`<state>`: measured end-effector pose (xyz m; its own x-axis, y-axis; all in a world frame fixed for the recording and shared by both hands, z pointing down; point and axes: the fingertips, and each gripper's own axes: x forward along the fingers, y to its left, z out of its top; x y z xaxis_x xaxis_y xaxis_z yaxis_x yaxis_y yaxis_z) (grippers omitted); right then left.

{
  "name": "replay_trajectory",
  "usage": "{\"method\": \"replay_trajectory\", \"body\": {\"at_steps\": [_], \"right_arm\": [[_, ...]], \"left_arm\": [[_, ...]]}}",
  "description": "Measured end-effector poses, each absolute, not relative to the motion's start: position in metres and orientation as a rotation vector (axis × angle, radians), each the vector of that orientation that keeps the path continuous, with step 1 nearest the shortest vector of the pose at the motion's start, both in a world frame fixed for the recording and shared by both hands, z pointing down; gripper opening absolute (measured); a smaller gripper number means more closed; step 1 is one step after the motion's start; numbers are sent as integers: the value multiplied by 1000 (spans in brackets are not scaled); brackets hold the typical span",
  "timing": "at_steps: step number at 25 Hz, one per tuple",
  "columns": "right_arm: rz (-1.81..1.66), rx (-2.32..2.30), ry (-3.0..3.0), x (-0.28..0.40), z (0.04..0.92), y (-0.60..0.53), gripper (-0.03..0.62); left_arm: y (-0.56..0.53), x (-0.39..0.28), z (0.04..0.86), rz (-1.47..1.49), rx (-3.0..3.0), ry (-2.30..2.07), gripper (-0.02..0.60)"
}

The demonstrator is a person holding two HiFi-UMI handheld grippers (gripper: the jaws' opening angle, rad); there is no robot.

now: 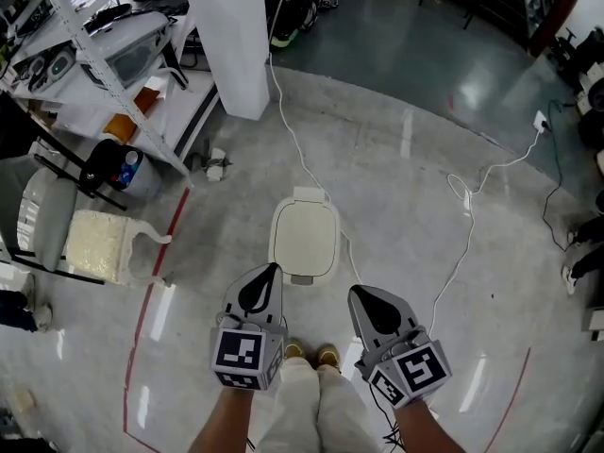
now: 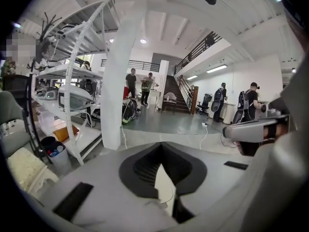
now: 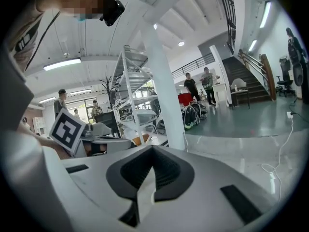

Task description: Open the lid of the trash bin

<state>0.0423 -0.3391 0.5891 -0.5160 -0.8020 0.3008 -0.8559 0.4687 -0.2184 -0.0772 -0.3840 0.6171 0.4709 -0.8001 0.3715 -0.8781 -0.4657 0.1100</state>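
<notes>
The trash bin (image 1: 304, 239) is white with a rounded square lid that lies shut; it stands on the concrete floor just ahead of the person's shoes (image 1: 312, 354). My left gripper (image 1: 273, 270) hovers over the bin's near left corner with its jaws closed to a point and nothing held. My right gripper (image 1: 358, 293) hangs to the right of the bin's near edge, also shut and empty. In the left gripper view the left gripper (image 2: 161, 144) points across the room, and the right gripper (image 3: 152, 148) does the same in its own view; the bin is not clear in either.
A white pillar (image 1: 227, 36) rises behind the bin. A white cable (image 1: 294, 144) runs from it past the bin's right side, and another cable (image 1: 469, 215) crosses the floor at right. A metal shelf rack (image 1: 113, 74), a small bucket (image 1: 130, 171) and a cream cushion (image 1: 94, 244) stand at left.
</notes>
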Motion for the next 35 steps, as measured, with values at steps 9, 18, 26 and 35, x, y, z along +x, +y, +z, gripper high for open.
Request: {"method": "replay_trajectory", "body": {"at_steps": [9,18,26,35], "right_arm": [[592,1453,-2542,44,617,-339,35],[653,1434,-2530,43,653,-344,35],[705,1436,-2497,48,681,-343,35],[732,1437,-2481,57,691,-346,35]], "left_arm": [[-439,-71,688,444,2341,-1403,-11],[-451,-41,828,710,2196,-1264,-11],[-407,-47,935,891,1957,-1152,-11],[-364,-46,975,989,1845,-1050,-11]]}}
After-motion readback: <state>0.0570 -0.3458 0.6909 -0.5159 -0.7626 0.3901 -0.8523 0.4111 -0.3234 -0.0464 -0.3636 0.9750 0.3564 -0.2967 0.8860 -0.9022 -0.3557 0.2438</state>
